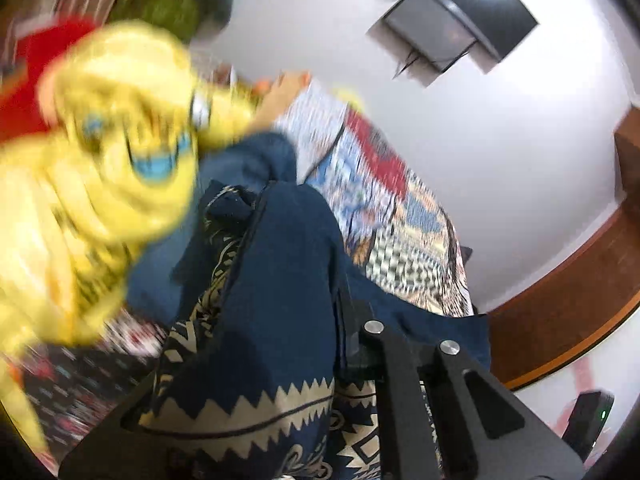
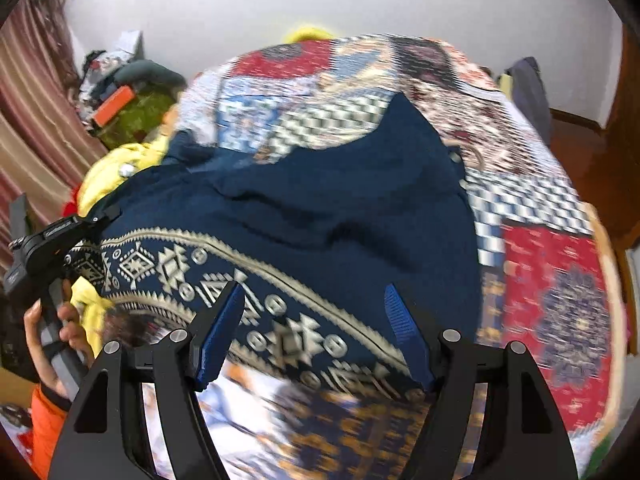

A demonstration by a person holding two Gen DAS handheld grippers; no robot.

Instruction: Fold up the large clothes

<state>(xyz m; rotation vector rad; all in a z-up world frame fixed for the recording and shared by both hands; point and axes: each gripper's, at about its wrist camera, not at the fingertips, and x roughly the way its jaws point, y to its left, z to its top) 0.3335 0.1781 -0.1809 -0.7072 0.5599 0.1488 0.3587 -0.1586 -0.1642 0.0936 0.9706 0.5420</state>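
Observation:
A large navy garment (image 2: 320,216) with a cream geometric border lies on the patchwork bedspread (image 2: 552,280). My right gripper (image 2: 316,316) is open, its blue pads (image 2: 224,332) wide apart just above the garment's patterned hem. My left gripper (image 2: 76,236) shows at the left of the right wrist view, at the garment's left edge. In the left wrist view the navy cloth (image 1: 280,264) drapes over and between the fingers, so the left gripper (image 1: 280,320) looks shut on it; its tips are hidden.
A blurred yellow garment (image 1: 112,152) and a red one (image 1: 36,64) lie left of the navy garment. Clutter, a green mat (image 2: 136,116) and striped curtains (image 2: 24,92) are at the far left. White wall, wooden skirting (image 1: 560,304) on the right.

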